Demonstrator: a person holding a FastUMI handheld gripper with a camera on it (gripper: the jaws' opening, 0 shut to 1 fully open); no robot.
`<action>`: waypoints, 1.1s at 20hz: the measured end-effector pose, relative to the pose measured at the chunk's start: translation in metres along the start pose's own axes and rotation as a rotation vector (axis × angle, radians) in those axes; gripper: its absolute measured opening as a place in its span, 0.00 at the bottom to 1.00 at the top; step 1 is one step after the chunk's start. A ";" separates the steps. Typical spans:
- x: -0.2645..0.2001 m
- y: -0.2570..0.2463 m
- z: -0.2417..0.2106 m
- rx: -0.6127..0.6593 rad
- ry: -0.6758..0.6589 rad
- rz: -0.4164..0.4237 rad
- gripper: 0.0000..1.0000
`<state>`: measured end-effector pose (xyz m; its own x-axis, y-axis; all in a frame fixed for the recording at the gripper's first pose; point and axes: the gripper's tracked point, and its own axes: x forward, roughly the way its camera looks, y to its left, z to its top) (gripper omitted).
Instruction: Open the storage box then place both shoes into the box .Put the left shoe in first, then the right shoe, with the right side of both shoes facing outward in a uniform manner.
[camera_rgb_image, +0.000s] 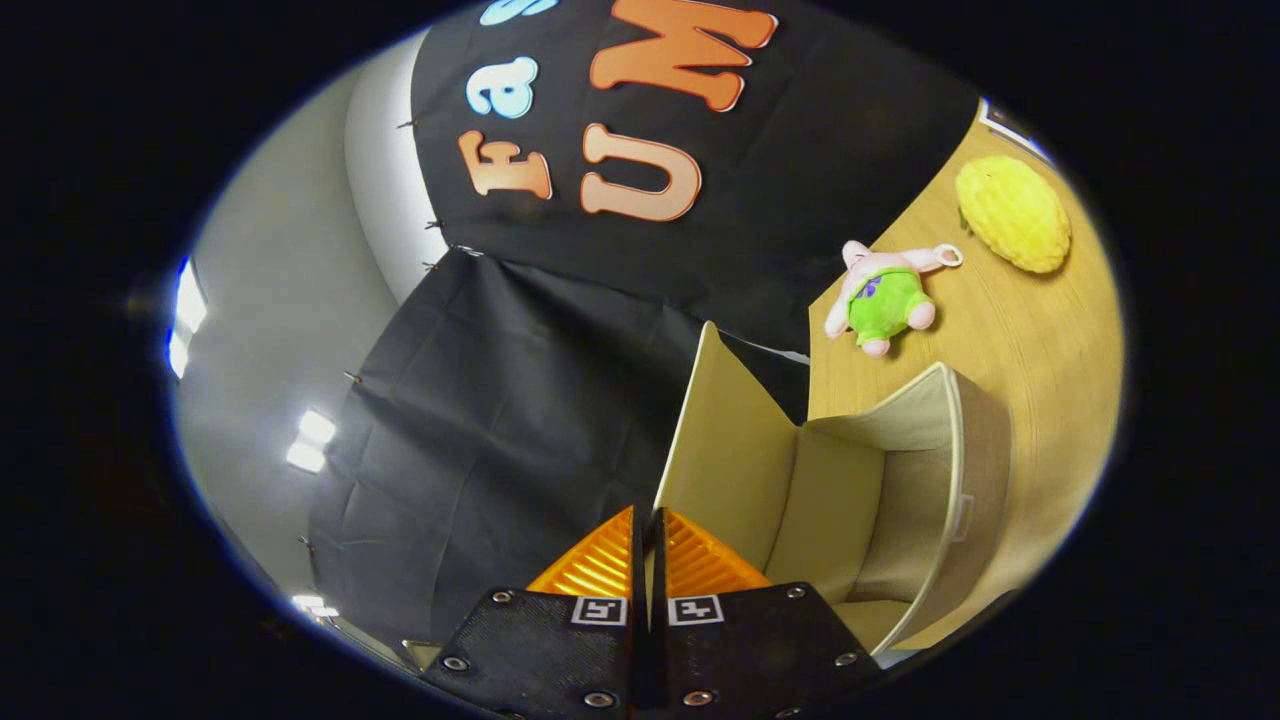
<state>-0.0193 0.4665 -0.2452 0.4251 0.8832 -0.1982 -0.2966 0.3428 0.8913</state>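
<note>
Storage box (900, 480) stands on the wooden worktop (1040, 330), just ahead of our gripper (645, 540) and to one side of it, with its flap (725, 450) swung wide and the pale lining bare inside. We judge the opening step to be at or near its end. Our jaws are drawn together, with what looks like the flap's edge caught in the thin gap between them, though we cannot be sure both press on it. Beyond the box lie a pink plush toy in green (885, 295) and a yellow corn-shaped toy (1012, 212), well apart from it. Next we would need to let go and fetch the left shoe.
</note>
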 end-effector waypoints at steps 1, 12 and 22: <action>0.011 0.008 -0.003 -0.031 0.006 -0.013 0.01; 0.142 0.033 -0.065 -0.237 0.131 -0.139 0.01; 0.171 0.028 -0.103 -0.409 0.193 -0.235 0.08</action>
<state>-0.0429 0.6599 -0.2957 0.3666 0.7967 -0.4805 -0.5390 0.6029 0.5882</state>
